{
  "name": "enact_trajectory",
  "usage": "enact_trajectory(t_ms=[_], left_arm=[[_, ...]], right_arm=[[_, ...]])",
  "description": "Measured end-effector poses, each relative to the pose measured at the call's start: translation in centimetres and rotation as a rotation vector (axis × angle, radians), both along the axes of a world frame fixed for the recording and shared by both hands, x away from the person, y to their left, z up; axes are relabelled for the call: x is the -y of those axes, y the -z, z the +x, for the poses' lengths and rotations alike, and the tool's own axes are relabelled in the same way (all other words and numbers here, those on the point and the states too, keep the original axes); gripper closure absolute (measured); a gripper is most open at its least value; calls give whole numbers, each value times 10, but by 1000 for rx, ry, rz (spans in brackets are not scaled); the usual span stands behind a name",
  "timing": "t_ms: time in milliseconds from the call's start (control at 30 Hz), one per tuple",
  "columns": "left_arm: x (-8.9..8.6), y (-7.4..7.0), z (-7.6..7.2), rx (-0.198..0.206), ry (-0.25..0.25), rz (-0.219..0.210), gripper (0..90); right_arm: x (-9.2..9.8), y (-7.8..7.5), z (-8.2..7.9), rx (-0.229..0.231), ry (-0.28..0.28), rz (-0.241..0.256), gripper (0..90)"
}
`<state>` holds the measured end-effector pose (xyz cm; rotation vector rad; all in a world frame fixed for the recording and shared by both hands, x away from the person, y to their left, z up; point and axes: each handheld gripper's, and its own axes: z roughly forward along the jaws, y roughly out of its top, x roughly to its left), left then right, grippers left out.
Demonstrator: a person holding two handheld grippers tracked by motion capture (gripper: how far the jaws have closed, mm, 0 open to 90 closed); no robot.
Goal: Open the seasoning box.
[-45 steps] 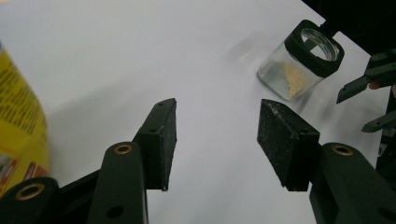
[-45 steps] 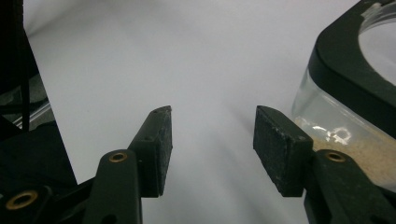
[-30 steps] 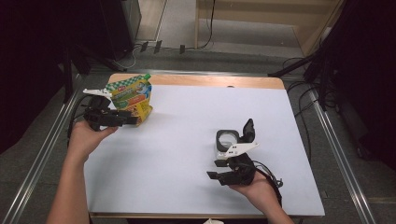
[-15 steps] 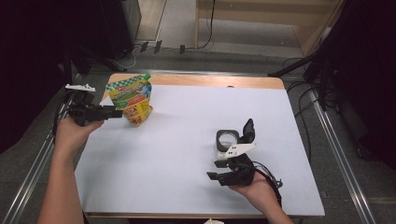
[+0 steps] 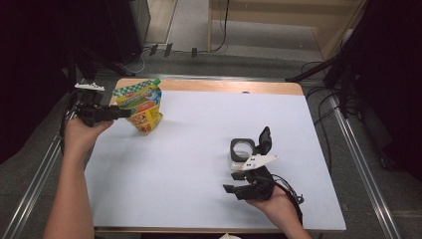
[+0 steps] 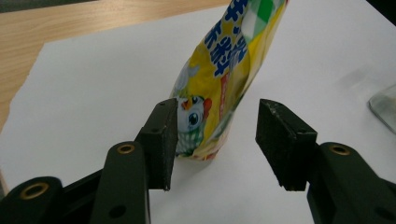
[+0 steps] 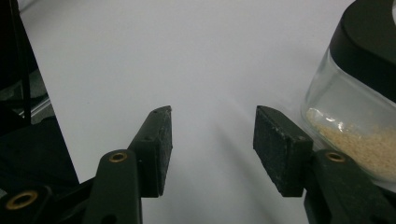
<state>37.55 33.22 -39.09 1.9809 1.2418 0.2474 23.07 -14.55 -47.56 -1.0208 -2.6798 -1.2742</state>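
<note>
Standing: the pouch is upright on the white sheet, near the far left corner. It is yellow and green, with a cartoon chick on the front.
Pouch and left gripper: the left gripper is just beside the pouch, on its left. In the left gripper view the pouch stands just past the gripper, in line with the gap and leaning toward the left jaw. The left jaw looks very close to the pouch, but I cannot tell if it touches. The right jaw is apart from it.
Left gripper: its jaws are wide apart and hold nothing.
Left hand: the hand holds the gripper out past the left edge of the sheet.
Jar: a glass jar with a black top sits on the right part of the sheet, well apart from the pouch. It has pale grains at the bottom.
Right gripper: the right gripper is low over the sheet, with the jar just beside its right jaw. Its jaws are spread and grip nothing.
Table: a strip of wood shows along the far edge.
</note>
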Motion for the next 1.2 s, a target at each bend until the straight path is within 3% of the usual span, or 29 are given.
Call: enact_trajectory(t_ms=[100,300,500,567,633,700,833,933,1100,1200], left_arm=[[7,1,6,11,16,-1,525],[14,8,17,15,2,-46,620],[25,12,22,6,12,-36,749],[27,11,18,52,26,-14,790],[28,10,16,66,30,-1,844],[28,10,16,53,24,-31,884],[32,9,15,48,11,-30,900],[32,6,15,29,1,-52,900],[35,0,14,-16,29,-105,900],[39,-8,10,-20,45,-116,900]], right_arm=[[1,1,-1,-1,0,0,482],[4,3,-3,-3,9,-1,482],[7,4,-3,-12,26,7,478],[7,4,-3,-14,28,13,479],[6,4,-3,-8,24,12,479],[5,3,-4,-7,22,14,480],[3,3,-5,3,9,15,480],[1,2,-5,8,8,14,480],[-2,1,-6,8,6,17,477],[-5,-2,-8,26,-2,25,472]])
